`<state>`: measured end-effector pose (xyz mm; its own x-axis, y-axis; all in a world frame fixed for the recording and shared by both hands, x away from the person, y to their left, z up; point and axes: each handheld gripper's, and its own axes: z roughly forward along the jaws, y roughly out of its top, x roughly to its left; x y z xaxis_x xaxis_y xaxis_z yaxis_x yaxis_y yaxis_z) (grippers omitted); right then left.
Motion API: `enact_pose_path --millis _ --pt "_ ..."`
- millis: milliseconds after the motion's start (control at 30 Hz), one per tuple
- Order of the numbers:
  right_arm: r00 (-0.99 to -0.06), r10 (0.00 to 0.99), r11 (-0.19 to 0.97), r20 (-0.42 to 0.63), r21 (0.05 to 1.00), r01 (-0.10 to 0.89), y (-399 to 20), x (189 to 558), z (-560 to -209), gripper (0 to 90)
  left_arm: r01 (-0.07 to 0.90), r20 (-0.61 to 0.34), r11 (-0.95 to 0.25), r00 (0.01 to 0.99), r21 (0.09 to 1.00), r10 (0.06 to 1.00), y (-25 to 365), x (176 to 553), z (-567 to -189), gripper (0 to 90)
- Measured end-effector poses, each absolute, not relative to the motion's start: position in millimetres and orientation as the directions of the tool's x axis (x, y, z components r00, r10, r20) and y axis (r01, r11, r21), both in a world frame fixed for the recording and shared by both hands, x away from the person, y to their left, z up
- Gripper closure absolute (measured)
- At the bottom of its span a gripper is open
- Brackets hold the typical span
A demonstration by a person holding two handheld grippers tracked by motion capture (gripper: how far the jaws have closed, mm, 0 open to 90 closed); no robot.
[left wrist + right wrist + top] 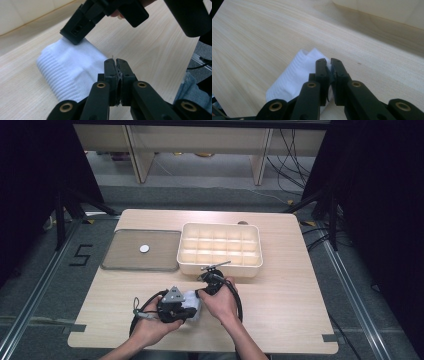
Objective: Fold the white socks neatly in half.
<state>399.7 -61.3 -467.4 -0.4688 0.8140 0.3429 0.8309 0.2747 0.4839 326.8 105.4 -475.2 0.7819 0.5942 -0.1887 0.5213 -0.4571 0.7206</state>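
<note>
A folded white ribbed cloth (193, 299) lies on the wooden table (280, 310) near its front edge, between the person's two hands. My left gripper (116, 62) is shut, with a thin wisp of the cloth's (67, 65) near edge pinched between its jaws. From the other side, my right gripper (328, 62) is shut on a corner of the cloth (294, 75). In the left gripper view the right gripper (75, 35) bears down on the cloth's far corner. In the high view the left gripper (190, 310) and right gripper (201, 292) meet over the cloth.
A cream box (220, 266) divided into several compartments stands just behind the hands. To its left lies a flat grey tray (120, 257) with a small white disc (144, 248) on it. Black cables loop from both grippers over the table's front.
</note>
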Motion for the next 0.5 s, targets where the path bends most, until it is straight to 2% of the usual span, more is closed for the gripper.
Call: enact_pose_path --millis 500 --pt "-0.468 0.828 0.293 0.309 0.472 0.831 -59 399 -473 85.4 0.55 -0.211 -0.469 0.774 0.691 0.597 101 328 -489 88.8"
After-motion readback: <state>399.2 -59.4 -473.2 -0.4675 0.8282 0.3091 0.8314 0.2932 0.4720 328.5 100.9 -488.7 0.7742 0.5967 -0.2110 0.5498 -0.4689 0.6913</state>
